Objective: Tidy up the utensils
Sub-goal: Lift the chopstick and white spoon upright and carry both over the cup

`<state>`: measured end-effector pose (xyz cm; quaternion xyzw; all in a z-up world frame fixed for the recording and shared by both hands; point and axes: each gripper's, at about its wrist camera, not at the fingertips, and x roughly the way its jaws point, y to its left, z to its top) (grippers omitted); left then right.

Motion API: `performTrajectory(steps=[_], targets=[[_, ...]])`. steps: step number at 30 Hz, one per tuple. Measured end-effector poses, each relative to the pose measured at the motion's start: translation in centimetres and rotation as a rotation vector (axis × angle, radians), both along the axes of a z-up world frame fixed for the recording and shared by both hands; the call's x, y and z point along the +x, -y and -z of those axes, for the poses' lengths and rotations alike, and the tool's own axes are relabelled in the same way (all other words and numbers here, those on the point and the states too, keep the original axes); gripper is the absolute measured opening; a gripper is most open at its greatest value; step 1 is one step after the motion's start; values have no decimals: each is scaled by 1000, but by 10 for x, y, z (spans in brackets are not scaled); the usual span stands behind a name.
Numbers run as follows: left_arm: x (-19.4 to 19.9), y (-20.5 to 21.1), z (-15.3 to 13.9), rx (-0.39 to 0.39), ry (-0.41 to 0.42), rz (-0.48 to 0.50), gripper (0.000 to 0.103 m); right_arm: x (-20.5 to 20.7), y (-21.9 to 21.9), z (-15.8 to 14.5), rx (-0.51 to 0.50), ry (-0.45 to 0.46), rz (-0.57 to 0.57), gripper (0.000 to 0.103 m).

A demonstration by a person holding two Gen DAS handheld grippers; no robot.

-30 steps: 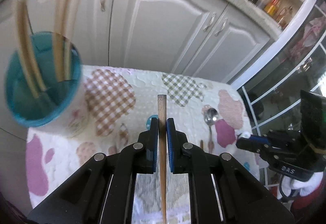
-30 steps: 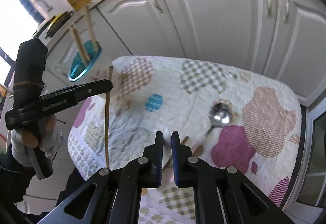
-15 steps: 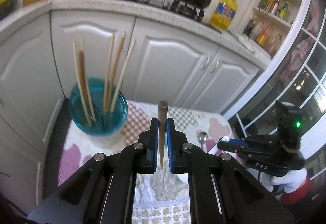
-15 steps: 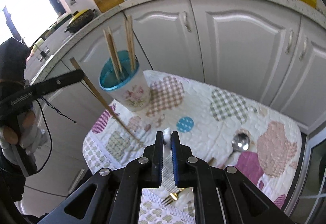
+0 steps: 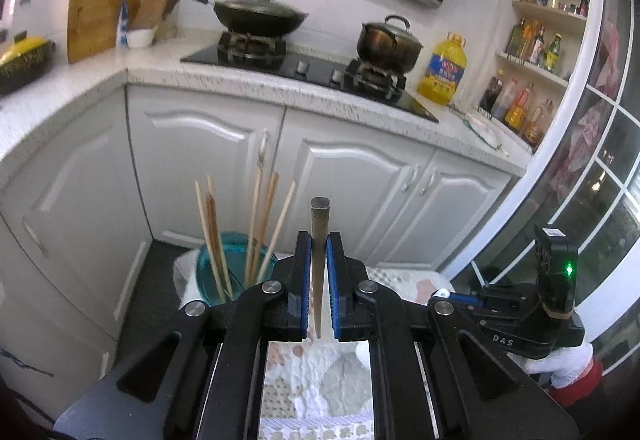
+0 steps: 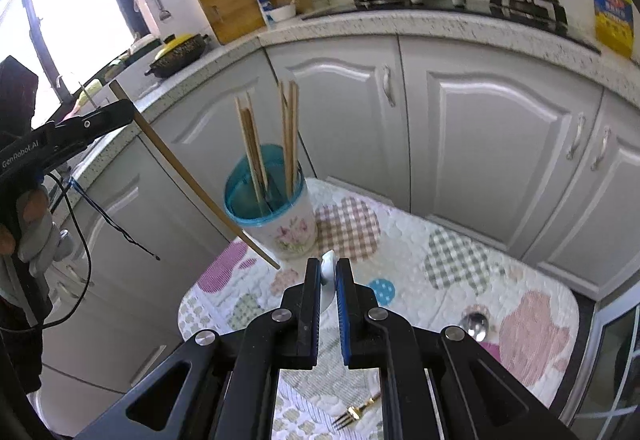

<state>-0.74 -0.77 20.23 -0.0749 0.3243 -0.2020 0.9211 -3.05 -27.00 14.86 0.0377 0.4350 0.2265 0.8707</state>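
My left gripper [image 5: 318,252] is shut on a wooden chopstick [image 5: 319,240], held high above the table; in the right wrist view that chopstick [image 6: 192,181] slants down from the left gripper [image 6: 124,111] toward the cup. The floral cup with a teal inside [image 6: 276,207] [image 5: 216,276] holds several chopsticks [image 6: 290,135]. My right gripper [image 6: 329,272] is shut on a white spoon [image 6: 327,267], only its edge showing between the pads. A metal spoon [image 6: 474,324] and a gold fork [image 6: 356,412] lie on the patchwork cloth [image 6: 440,260].
The small table stands close to white kitchen cabinets [image 6: 480,143] under a counter with a wok [image 5: 258,13], a pot [image 5: 388,43] and a yellow oil bottle [image 5: 444,69]. A gloved hand [image 6: 28,236] holds the left gripper. Glass doors [image 5: 592,199] lie to the right.
Both grippers have risen away from the table and tilted up, so the counter and stove came into view. The chopstick now hangs slanted above and left of the cup.
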Motion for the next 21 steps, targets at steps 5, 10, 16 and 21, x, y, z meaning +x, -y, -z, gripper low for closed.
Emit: performTrajectory(steps=[5,10,16,21], targets=[[5,-15,-16,22,44,-52,6,12,-13,-22,2,43,-17,7],[16,-32,-19,43,69,-123,6,30,-35,-39,-6,77,-41,7],[34,-39,-12,87,89,-175,6,62,-61,-49,-14,104,-57,7],[51,-36,8,134,71,-190,6,89,-85,-46,-25,114,-85,7]])
